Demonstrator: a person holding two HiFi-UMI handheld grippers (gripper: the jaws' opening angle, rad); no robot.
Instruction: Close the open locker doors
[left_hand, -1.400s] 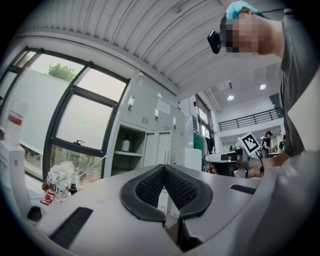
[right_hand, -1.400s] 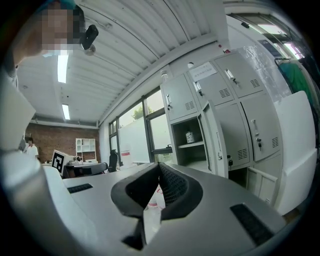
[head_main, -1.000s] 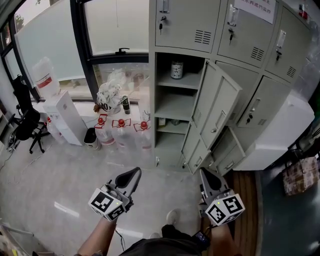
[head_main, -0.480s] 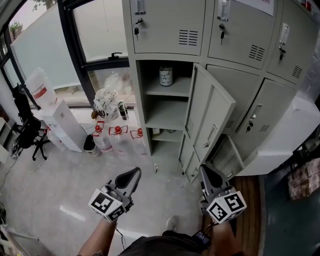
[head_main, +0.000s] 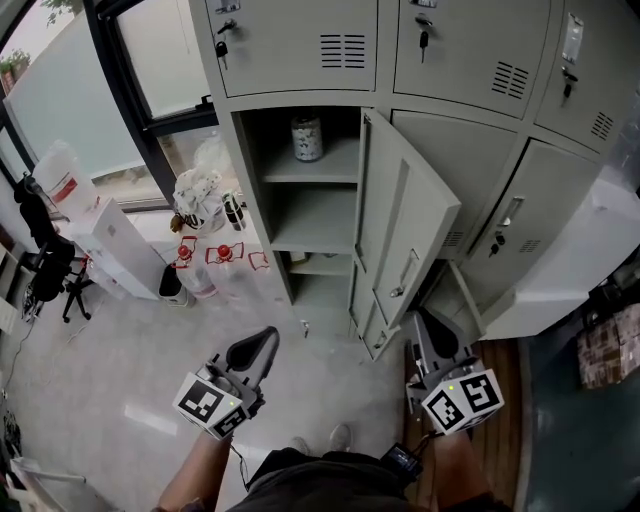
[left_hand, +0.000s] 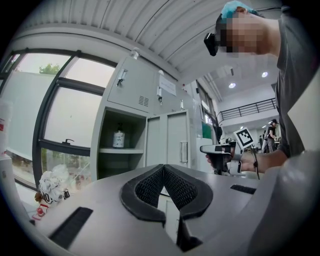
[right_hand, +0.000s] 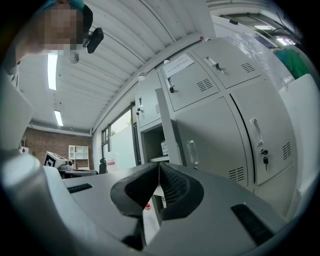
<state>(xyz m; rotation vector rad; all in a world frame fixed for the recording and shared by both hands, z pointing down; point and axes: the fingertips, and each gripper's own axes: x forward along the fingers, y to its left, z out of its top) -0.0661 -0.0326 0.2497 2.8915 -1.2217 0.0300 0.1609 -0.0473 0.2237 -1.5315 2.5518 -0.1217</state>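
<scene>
Left gripper (head_main: 252, 352) and right gripper (head_main: 430, 338) are both empty, jaws pressed together, aimed at the locker (head_main: 290, 45). Guessing closed tips just shove the open door (head_main: 405, 235) shut.

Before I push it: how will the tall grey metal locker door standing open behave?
The tall grey metal locker door looks like thin sheet, so probably light and free-swinging. Pushing near its slim handle, away from the hinges, should turn it easiest. It may flex or bounce back.
</scene>
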